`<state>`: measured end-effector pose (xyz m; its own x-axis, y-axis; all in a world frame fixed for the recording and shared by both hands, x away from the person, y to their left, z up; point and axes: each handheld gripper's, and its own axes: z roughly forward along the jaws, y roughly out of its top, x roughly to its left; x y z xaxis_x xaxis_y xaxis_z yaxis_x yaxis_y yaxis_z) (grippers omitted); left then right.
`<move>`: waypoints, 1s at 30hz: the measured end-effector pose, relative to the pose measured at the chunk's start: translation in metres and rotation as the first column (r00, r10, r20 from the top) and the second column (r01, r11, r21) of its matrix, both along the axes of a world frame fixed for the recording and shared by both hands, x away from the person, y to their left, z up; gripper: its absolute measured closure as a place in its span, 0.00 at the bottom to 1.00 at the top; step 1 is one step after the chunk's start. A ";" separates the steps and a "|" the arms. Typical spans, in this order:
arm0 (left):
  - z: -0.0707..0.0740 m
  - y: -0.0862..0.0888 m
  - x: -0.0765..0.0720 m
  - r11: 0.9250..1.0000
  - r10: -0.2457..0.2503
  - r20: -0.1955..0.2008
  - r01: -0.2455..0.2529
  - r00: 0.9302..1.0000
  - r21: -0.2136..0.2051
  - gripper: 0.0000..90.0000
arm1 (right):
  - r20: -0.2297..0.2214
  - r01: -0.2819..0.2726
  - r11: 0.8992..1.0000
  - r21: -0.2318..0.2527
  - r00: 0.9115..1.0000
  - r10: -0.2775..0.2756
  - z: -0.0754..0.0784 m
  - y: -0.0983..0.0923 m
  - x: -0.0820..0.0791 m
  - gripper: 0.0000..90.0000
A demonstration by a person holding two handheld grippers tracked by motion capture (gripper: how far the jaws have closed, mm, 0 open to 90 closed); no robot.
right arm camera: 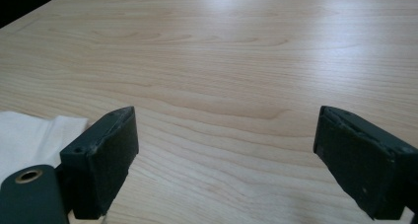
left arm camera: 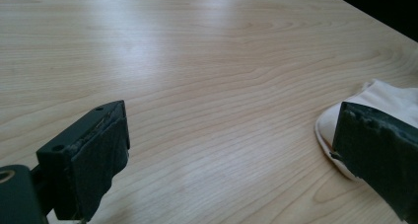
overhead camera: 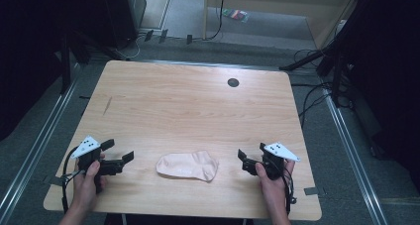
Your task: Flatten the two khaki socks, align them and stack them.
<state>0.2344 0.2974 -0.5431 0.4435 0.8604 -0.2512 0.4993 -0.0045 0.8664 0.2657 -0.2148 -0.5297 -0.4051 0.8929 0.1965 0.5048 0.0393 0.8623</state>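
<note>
A pale pink sock (overhead camera: 187,166) lay flat on the wooden worktop (overhead camera: 188,101), near its front edge, at about six o'clock from the worktop's middle. The left claw (overhead camera: 119,158) rested at the sock's nine o'clock, just beside it but not touching, jaws spread wide and holding nothing. The right claw (overhead camera: 243,159) sat at the sock's three o'clock, a little farther off, jaws likewise parted and empty. In the left gripper view the sock's rounded end (left arm camera: 379,100) peeked out behind the right-hand jaw, while the left claw (left arm camera: 231,150) framed only bare wood. In the right gripper view a corner of the fabric (right arm camera: 34,135) showed past the left-hand jaw, with the right claw (right arm camera: 226,160) also straddling bare wood.

The likely next step was to close in on the sock from both ends. Several things could go wrong. The cloth lay thin and flat against the wood, so a claw that came in too high might shut on air, and one that came in low might scrape the surface and push the sock along instead of pinching it. A shove from one side alone could bunch the fabric or slide it toward the near edge. Pinching only the top layer would let the sock open or twist when lifted.
</note>
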 end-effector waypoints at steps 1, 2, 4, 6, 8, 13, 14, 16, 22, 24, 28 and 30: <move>0.000 0.001 0.000 1.000 0.002 -0.001 -0.002 1.000 0.005 0.02 | 0.000 0.003 1.000 -0.001 1.000 -0.003 -0.001 -0.003 0.000 0.11; -0.001 0.003 -0.001 1.000 0.010 0.000 -0.010 1.000 0.008 0.02 | -0.005 0.009 1.000 -0.001 1.000 -0.009 -0.001 -0.004 -0.001 0.11; -0.001 0.007 -0.001 1.000 0.013 -0.001 -0.013 1.000 0.008 0.02 | -0.003 0.013 1.000 -0.002 1.000 -0.013 -0.002 -0.009 -0.001 0.11; -0.002 0.010 -0.002 1.000 0.024 -0.002 -0.024 1.000 0.010 0.02 | -0.009 0.023 1.000 -0.005 1.000 -0.023 -0.004 -0.013 -0.002 0.11; -0.002 0.014 -0.003 0.999 0.031 -0.003 -0.031 1.000 0.012 0.02 | -0.012 0.035 0.999 -0.004 0.999 -0.035 -0.005 -0.017 -0.002 0.11; -0.003 0.024 -0.007 0.998 0.053 -0.005 -0.053 0.999 0.019 0.02 | -0.010 0.051 0.999 -0.009 0.999 -0.051 -0.006 -0.027 -0.003 0.11; -0.003 0.026 -0.008 0.998 0.056 -0.003 -0.056 0.998 0.025 0.02 | -0.010 0.053 0.999 -0.011 0.999 -0.053 -0.006 -0.028 -0.004 0.11; -0.002 0.030 -0.011 0.997 0.070 0.003 -0.070 0.998 0.042 0.02 | -0.011 0.059 0.998 -0.014 0.998 -0.059 -0.007 -0.033 -0.005 0.11; -0.003 0.047 -0.019 0.992 0.106 0.007 -0.106 0.994 0.064 0.02 | -0.023 0.089 0.996 -0.005 0.996 -0.089 -0.009 -0.051 -0.011 0.11; -0.004 0.053 -0.022 0.991 0.116 0.004 -0.116 0.993 0.061 0.02 | -0.025 0.097 0.995 -0.005 0.995 -0.097 -0.010 -0.056 -0.013 0.11; -0.004 0.062 -0.027 0.989 0.132 0.007 -0.132 0.991 0.068 0.02 | -0.030 0.119 0.993 -0.007 0.992 -0.119 -0.012 -0.070 -0.018 0.11; -0.004 0.064 -0.029 0.987 0.136 0.008 -0.136 0.991 0.079 0.02 | -0.031 0.126 0.992 -0.008 0.992 -0.126 -0.012 -0.075 -0.020 0.11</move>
